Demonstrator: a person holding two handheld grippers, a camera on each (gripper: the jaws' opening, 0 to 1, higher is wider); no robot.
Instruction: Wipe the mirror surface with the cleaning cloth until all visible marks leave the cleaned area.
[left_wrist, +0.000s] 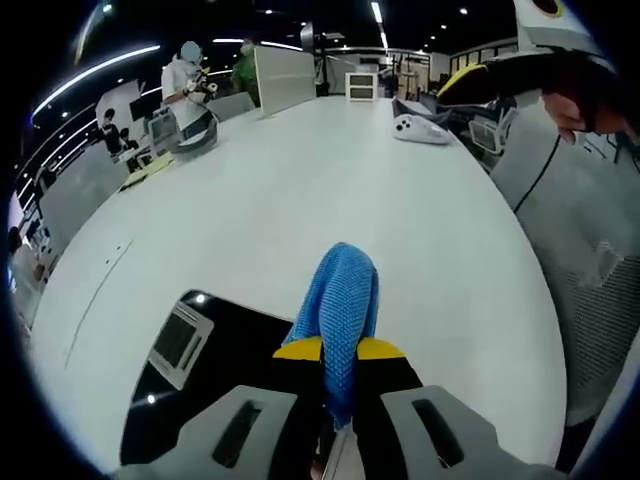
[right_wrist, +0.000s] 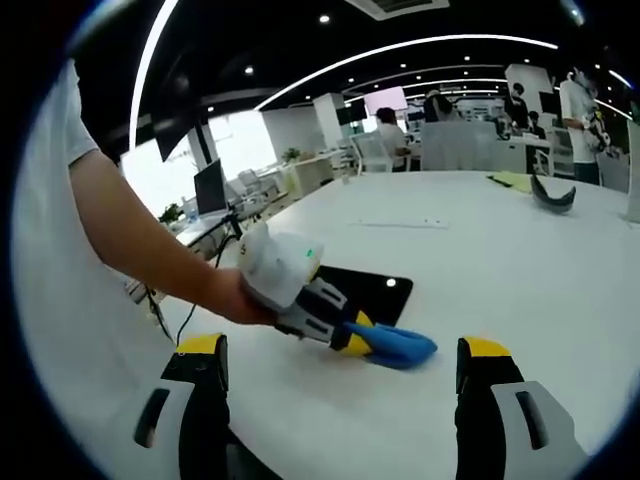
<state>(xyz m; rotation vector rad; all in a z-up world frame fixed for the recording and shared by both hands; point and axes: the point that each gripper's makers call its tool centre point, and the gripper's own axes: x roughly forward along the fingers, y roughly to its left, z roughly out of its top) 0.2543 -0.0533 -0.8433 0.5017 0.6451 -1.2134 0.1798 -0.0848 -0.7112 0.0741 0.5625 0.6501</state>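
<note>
Pinched between the left gripper's (left_wrist: 340, 395) jaws, the blue cloth (left_wrist: 342, 300) overhangs the mirror (left_wrist: 225, 345); the right gripper's (right_wrist: 340, 385) jaws are spread, holding nothing.

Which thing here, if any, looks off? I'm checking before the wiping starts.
The blue cloth, clamped in the left hand-held gripper, rests on the white table beside the dark mirror, not on it. Nothing looks spilled or broken.

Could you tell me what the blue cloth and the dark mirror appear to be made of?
The blue cleaning cloth looks like knitted or microfibre fabric: a ribbed weave shows. The dark rectangular mirror seems to be glossy glass, since it reflects ceiling lights, though polished plastic is possible.
</note>
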